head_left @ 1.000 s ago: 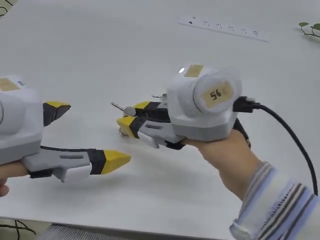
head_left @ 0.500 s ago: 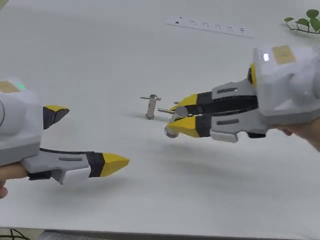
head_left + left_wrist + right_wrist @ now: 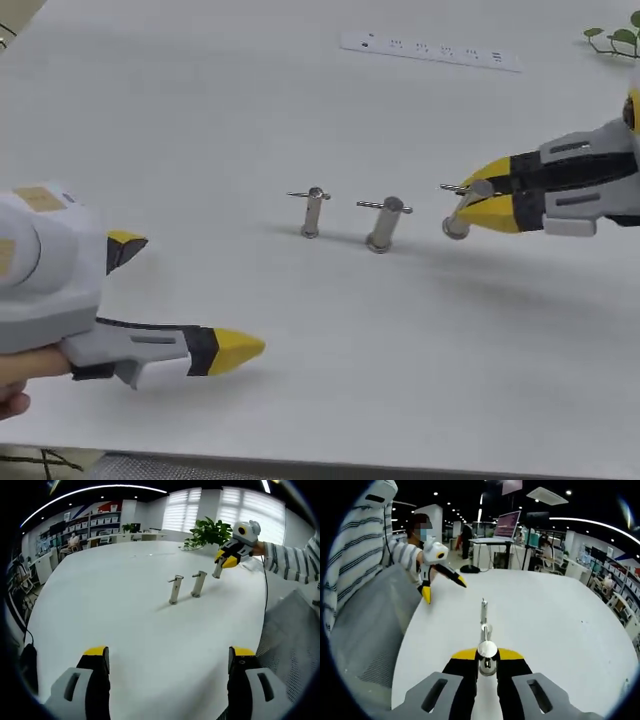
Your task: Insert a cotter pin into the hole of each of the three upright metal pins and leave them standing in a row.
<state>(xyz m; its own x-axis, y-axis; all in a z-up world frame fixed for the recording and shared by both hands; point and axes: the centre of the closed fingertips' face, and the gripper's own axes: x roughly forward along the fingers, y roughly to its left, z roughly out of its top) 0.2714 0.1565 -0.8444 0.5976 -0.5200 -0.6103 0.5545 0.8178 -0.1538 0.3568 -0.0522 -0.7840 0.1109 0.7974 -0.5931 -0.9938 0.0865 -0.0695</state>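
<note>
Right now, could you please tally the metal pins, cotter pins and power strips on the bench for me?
metal pins: 3
cotter pins: 3
power strip: 1
Total: 7

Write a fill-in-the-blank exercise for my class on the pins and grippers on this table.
1. The left pin and middle pin stand free on the table, so free-standing pins number ___.
2. The third pin is clamped by the ___.
3. The left gripper hovers with its jaws ___.
4. Each free pin carries a ___ pin through its top.
Answers: two; right gripper; open; cotter.
</note>
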